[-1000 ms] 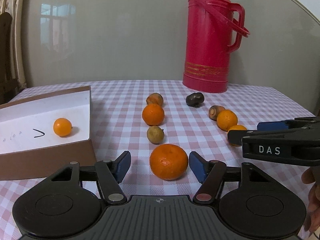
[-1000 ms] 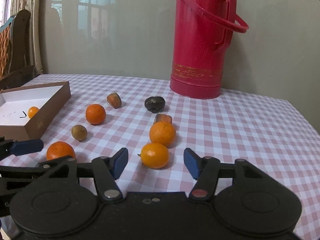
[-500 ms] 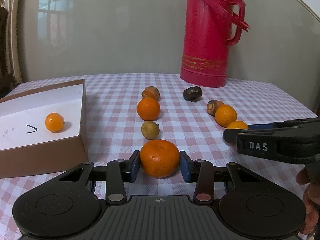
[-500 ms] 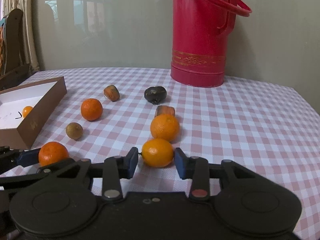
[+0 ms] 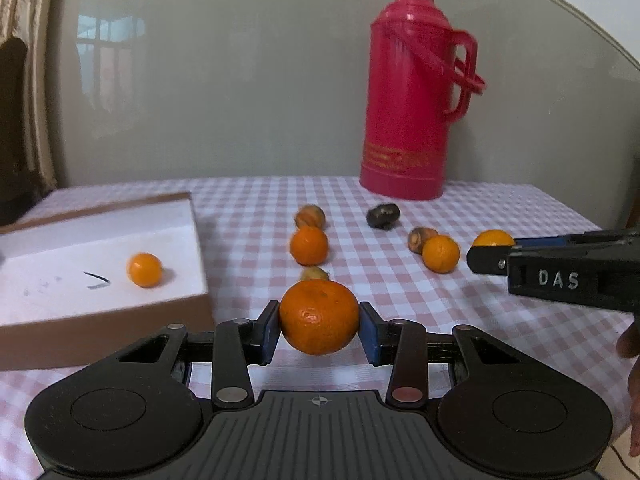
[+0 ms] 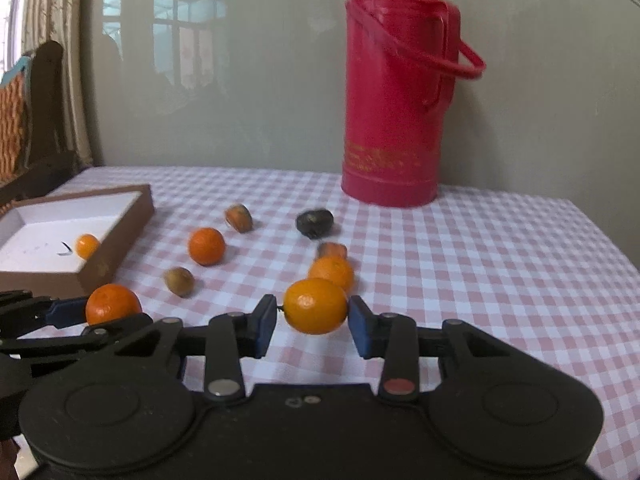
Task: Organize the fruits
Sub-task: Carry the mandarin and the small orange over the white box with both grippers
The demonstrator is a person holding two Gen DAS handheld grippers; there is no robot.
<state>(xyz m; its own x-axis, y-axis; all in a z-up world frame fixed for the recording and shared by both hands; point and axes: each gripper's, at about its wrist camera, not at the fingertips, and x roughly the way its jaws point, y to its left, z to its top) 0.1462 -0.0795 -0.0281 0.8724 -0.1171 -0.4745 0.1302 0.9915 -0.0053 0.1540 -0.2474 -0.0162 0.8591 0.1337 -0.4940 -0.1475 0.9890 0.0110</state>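
My left gripper (image 5: pixel 319 326) is shut on a large orange mandarin (image 5: pixel 319 317) and holds it above the checked tablecloth. My right gripper (image 6: pixel 312 320) is shut on a smaller orange fruit (image 6: pixel 315 306), also held off the cloth. A brown box with a white inside (image 5: pixel 80 312) sits at the left and holds one small orange fruit (image 5: pixel 145 269). Loose on the cloth are an orange (image 5: pixel 309 245), a small brownish fruit (image 6: pixel 179 281), a brown-orange fruit (image 5: pixel 310 216), a dark fruit (image 5: pixel 383 215), another orange (image 5: pixel 441 253) and a brown piece (image 5: pixel 419 237).
A tall red thermos (image 5: pixel 412 96) stands at the back of the table against the grey wall. A wooden chair (image 6: pixel 36 120) stands past the table's left edge. The table's right edge (image 6: pixel 600 236) lies close to my right gripper's side.
Both grippers closed on their fruits, the left on the large mandarin and the right on the smaller orange fruit, and then lifted them off the cloth.
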